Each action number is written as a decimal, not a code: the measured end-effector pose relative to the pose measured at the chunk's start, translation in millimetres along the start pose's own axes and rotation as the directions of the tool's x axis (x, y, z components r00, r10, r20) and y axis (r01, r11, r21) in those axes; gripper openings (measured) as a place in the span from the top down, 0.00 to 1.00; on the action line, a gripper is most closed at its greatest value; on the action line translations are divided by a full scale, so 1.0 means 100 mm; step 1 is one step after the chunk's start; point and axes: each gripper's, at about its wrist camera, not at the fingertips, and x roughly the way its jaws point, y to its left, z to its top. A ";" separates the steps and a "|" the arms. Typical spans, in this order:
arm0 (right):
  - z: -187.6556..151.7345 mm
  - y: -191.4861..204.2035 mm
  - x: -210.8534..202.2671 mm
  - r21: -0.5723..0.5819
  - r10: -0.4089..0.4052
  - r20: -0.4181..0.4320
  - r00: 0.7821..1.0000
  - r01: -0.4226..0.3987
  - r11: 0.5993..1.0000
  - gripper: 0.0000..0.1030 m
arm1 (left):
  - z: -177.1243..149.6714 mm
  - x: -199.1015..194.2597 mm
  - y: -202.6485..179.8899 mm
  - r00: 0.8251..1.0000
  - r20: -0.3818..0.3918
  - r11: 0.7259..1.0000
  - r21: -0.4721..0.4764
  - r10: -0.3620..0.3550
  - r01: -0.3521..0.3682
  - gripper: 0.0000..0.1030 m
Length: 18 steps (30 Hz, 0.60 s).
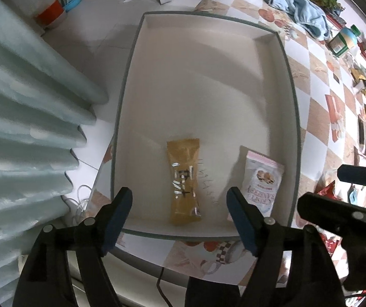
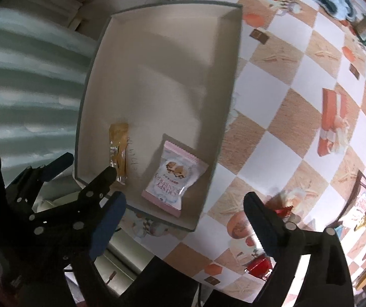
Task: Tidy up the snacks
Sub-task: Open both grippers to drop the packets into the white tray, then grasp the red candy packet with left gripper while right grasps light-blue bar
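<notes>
Blue-padded left tongs [image 1: 180,213] gape wide over the box [image 1: 129,81], gripping nothing; a gold bar [image 1: 184,183] lies below. Right tongs [image 2: 184,213] gape too, empty, above a pink-white pouch [image 2: 175,177] near the box's near right corner. Far snacks on the checked cloth [image 2: 285,97] blur at the frame edge.

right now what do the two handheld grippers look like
Both match: the left gripper and right gripper have black plastic linkage arms joined by round silver rivets, each ending in two flat fingers faced with dark blue pads. No hands or sleeves show.
</notes>
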 end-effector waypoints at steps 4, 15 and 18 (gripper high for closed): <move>-0.09 -0.22 -0.05 0.034 -0.014 -0.005 1.000 0.014 0.999 0.08 | -0.03 -0.06 -0.11 1.000 0.018 1.000 0.027 -0.010 0.010 0.23; -0.61 -1.17 -0.23 0.232 -0.064 -0.032 0.997 0.070 0.970 0.00 | -0.22 -0.21 -0.77 0.997 -0.003 0.980 0.187 -0.071 0.071 0.23; -0.84 -1.52 -0.22 0.311 -0.084 -0.056 0.995 0.097 0.945 0.00 | -0.31 -0.21 -0.97 0.996 -0.026 0.967 0.237 -0.090 0.094 0.23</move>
